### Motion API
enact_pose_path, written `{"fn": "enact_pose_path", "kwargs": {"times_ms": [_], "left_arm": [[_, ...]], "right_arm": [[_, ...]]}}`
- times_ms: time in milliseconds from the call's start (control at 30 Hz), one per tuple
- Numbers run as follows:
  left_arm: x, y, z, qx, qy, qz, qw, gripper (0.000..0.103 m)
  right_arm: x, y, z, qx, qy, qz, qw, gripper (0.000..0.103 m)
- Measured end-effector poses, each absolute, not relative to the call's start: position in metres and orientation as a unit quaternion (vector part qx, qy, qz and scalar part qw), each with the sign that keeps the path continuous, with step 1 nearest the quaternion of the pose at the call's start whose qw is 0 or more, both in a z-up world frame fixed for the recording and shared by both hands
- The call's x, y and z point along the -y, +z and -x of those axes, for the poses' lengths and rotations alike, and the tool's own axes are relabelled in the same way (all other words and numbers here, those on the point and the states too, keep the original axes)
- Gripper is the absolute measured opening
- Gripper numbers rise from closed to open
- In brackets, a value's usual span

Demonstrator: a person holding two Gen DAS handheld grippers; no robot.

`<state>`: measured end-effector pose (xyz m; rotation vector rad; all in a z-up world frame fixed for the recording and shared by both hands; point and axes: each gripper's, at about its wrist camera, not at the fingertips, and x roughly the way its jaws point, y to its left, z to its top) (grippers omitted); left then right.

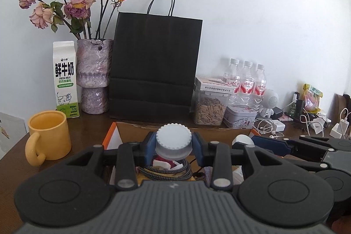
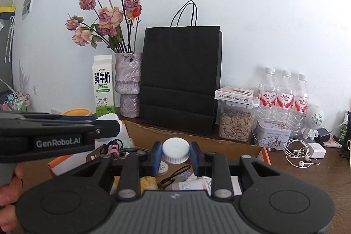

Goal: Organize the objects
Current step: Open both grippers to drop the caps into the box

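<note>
Each claw [image 1: 173, 144] [image 2: 176, 154] grips a white cap [image 1: 173, 142] [image 2: 176, 150] — a hand [image 2: 8, 192] (right view only).

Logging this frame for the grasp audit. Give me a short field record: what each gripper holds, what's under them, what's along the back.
left gripper: shut on a white ribbed cap
right gripper: shut on a second white ribbed cap
below both: open cardboard box holding cables and small packets
back row: milk carton, vase of dried roses, black paper bag, seed jar, three water bottles
near left: yellow mug
</note>
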<state>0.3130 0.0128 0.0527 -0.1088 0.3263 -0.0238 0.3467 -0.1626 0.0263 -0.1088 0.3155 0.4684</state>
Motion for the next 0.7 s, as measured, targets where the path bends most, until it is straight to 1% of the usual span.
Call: {"fn": "enact_pose_path", "kwargs": {"times_ms": [367, 400, 467, 500, 533, 567, 600, 633, 667, 700], "left_arm": [[-0.017, 0.036, -0.348, -0.188, -0.009, 0.046, 0.981, 0.037], [-0.018, 0.036, -0.348, -0.189, -0.005, 0.046, 0.981, 0.039], [-0.021, 0.036, -0.346, -0.187, 0.002, 0.048, 0.981, 0.052], [-0.022, 0.037, -0.344, -0.184, 0.005, 0.049, 0.982, 0.063], [-0.023, 0.038, -0.343, -0.181, 0.009, 0.048, 0.982, 0.071], [-0.024, 0.039, -0.341, -0.176, 0.016, 0.048, 0.983, 0.090], [-0.025, 0.039, -0.339, -0.170, 0.024, 0.048, 0.984, 0.103], [-0.027, 0.042, -0.337, -0.161, 0.031, 0.047, 0.985, 0.103], [-0.027, 0.043, -0.335, -0.156, 0.038, 0.045, 0.986, 0.103], [-0.028, 0.045, -0.334, -0.157, 0.041, 0.044, 0.986, 0.103]], "right_arm": [[0.165, 0.006, -0.384, -0.186, 0.228, 0.051, 0.954, 0.027], [0.166, 0.005, -0.385, -0.189, 0.224, 0.052, 0.955, 0.027], [0.167, 0.003, -0.385, -0.191, 0.216, 0.055, 0.956, 0.029], [0.168, 0.003, -0.385, -0.192, 0.213, 0.056, 0.957, 0.033], [0.170, 0.003, -0.385, -0.192, 0.209, 0.056, 0.957, 0.043], [0.171, 0.003, -0.384, -0.190, 0.205, 0.056, 0.958, 0.061], [0.173, 0.004, -0.384, -0.188, 0.200, 0.055, 0.960, 0.071], [0.175, 0.004, -0.382, -0.186, 0.195, 0.054, 0.962, 0.085], [0.176, 0.005, -0.381, -0.184, 0.191, 0.054, 0.963, 0.093], [0.178, 0.006, -0.380, -0.183, 0.187, 0.054, 0.964, 0.097]]}}
